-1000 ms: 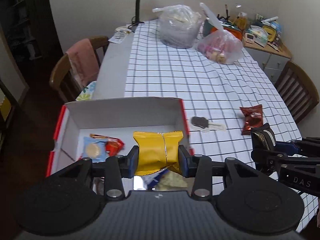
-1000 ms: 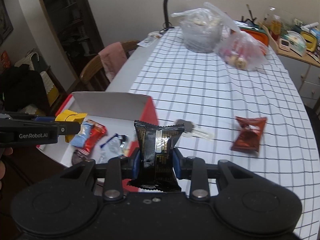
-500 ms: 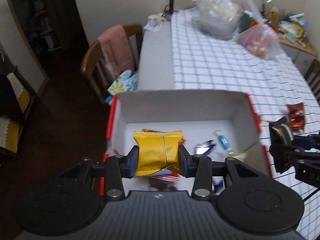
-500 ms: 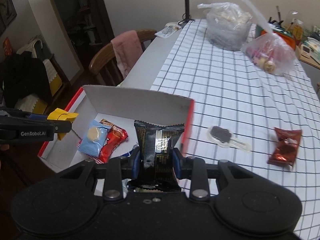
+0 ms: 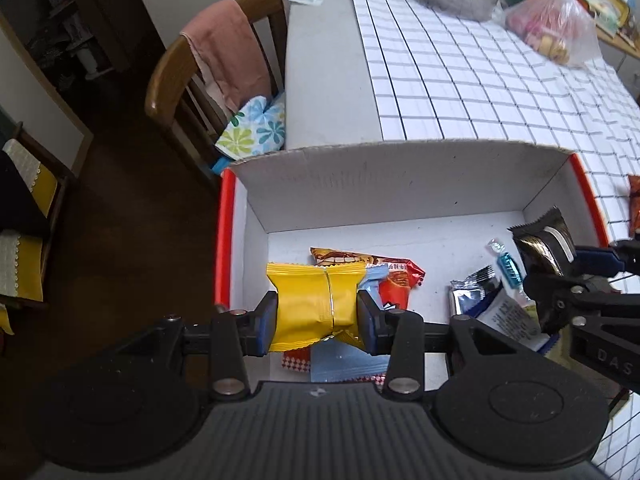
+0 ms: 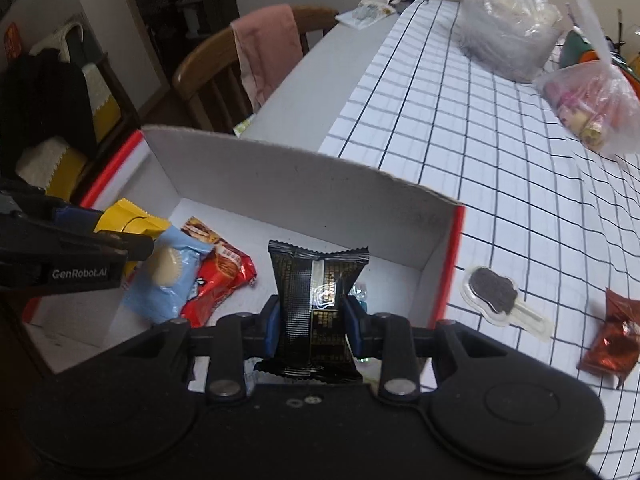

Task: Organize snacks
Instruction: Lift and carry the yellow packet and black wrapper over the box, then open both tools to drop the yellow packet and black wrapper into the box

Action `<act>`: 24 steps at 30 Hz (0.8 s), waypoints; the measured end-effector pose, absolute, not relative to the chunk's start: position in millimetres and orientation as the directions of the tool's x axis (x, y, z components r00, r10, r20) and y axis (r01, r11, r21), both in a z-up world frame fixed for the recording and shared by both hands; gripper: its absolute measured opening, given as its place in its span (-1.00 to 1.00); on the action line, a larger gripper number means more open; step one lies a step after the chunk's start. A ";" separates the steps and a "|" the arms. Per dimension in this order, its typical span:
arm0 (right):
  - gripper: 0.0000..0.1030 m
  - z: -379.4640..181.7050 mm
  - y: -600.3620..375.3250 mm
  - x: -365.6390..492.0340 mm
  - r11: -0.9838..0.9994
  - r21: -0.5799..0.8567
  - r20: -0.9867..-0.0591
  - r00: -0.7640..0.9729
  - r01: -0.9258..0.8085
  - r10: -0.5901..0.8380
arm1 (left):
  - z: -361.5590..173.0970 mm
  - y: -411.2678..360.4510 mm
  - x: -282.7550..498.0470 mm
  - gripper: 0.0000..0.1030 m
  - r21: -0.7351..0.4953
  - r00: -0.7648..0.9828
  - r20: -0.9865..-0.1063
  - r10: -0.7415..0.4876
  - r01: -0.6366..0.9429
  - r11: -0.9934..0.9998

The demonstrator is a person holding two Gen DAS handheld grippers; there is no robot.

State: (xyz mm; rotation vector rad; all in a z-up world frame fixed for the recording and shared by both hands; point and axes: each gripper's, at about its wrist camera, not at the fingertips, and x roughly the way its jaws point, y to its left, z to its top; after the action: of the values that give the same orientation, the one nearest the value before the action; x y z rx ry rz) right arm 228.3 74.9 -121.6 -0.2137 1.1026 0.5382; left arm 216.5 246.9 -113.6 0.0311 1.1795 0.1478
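My left gripper (image 5: 318,322) is shut on a yellow snack packet (image 5: 316,304), held over the left half of a white cardboard box with red edges (image 5: 384,184). My right gripper (image 6: 312,320) is shut on a black snack packet (image 6: 314,300), hanging over the right half of the same box (image 6: 304,184). Inside the box lie a red packet (image 6: 222,276), a light blue packet (image 6: 168,280), a silver-blue packet (image 5: 474,290) and a small blue candy (image 5: 506,262). Each gripper shows at the edge of the other's view: the left gripper (image 6: 134,240), the right gripper (image 5: 540,276).
On the checked tablecloth (image 6: 460,128) right of the box lie a dark ice-cream-shaped snack (image 6: 494,292) and a brown-red packet (image 6: 612,340). Two plastic bags (image 6: 504,20) sit at the far end. A wooden chair with a pink cloth (image 5: 224,56) stands left of the table.
Both grippers moved left and down with their packets, from beside the box to over its inside. The box now fills more of both views.
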 end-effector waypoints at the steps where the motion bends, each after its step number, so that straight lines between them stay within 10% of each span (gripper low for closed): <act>1: -0.40 -125.3 77.0 230.5 0.853 0.094 -0.893 0.336 -0.513 0.300 | -116.8 247.6 220.0 -0.22 0.100 0.364 -0.922 0.128 -0.096 0.990; 24: -0.13 -145.1 92.9 234.7 0.844 0.075 -0.912 0.305 -0.532 0.273 | -138.8 243.2 239.9 -0.03 0.102 0.280 -0.954 0.110 -0.042 0.994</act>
State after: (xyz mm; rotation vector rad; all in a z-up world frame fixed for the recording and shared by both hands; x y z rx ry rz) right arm 234.7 92.9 -145.1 -0.2601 1.1436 0.5405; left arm 239.9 243.2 -138.8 0.0609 1.2829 0.1019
